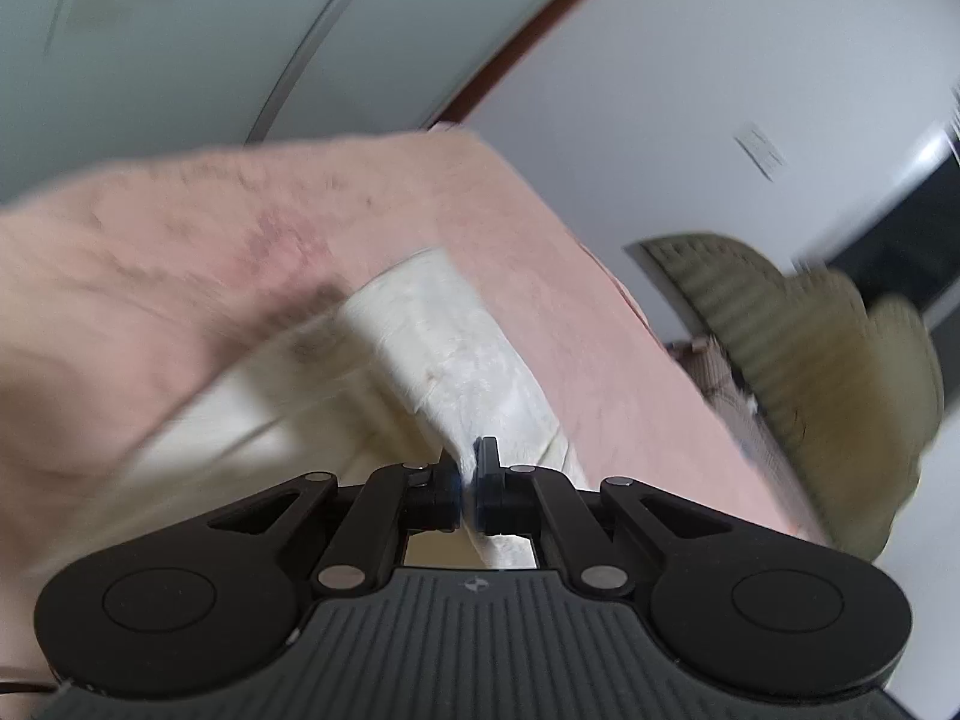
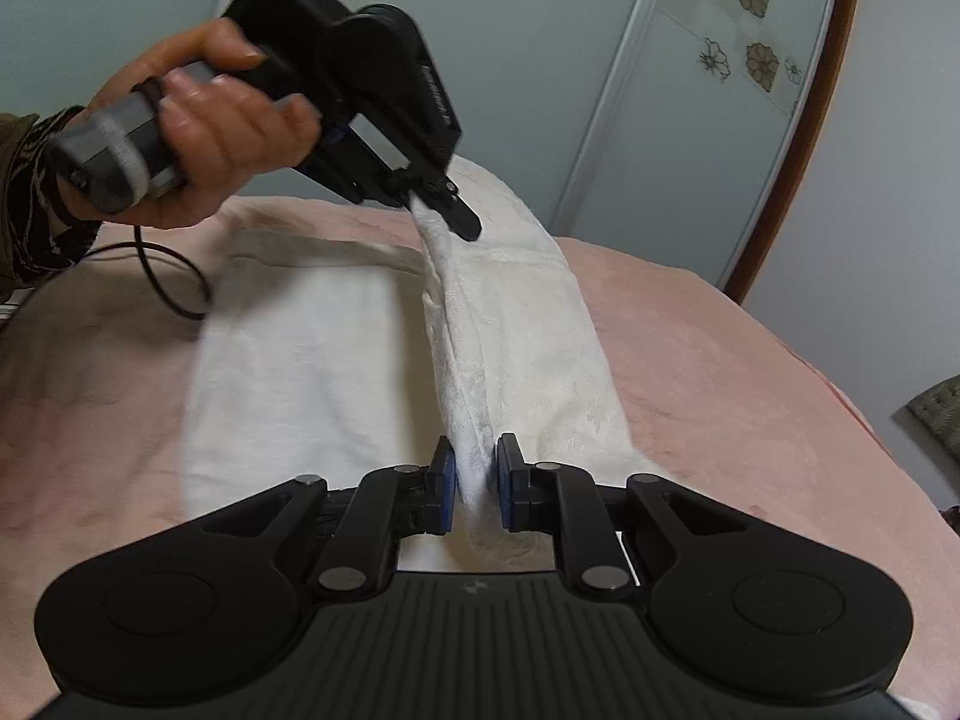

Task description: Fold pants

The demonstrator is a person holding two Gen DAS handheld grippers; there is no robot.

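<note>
The white pants [image 2: 300, 348] lie on a pink bedcover [image 2: 750, 372]. One edge is lifted into a ridge [image 2: 474, 324] between both grippers. My right gripper [image 2: 474, 468] is shut on the near end of that ridge. My left gripper [image 2: 447, 204], held in a hand, is shut on the far end and raised above the bed. In the blurred left wrist view, the left gripper [image 1: 468, 468] pinches white fabric [image 1: 456, 348], which hangs down onto the pink cover [image 1: 180, 252].
A black cable [image 2: 174, 276] trails from the left gripper across the bed. An olive cushion [image 1: 798, 360] is off the bed's right side. A pale wardrobe with flower decals [image 2: 720, 48] and a wooden-framed white wall [image 2: 798, 138] stand behind the bed.
</note>
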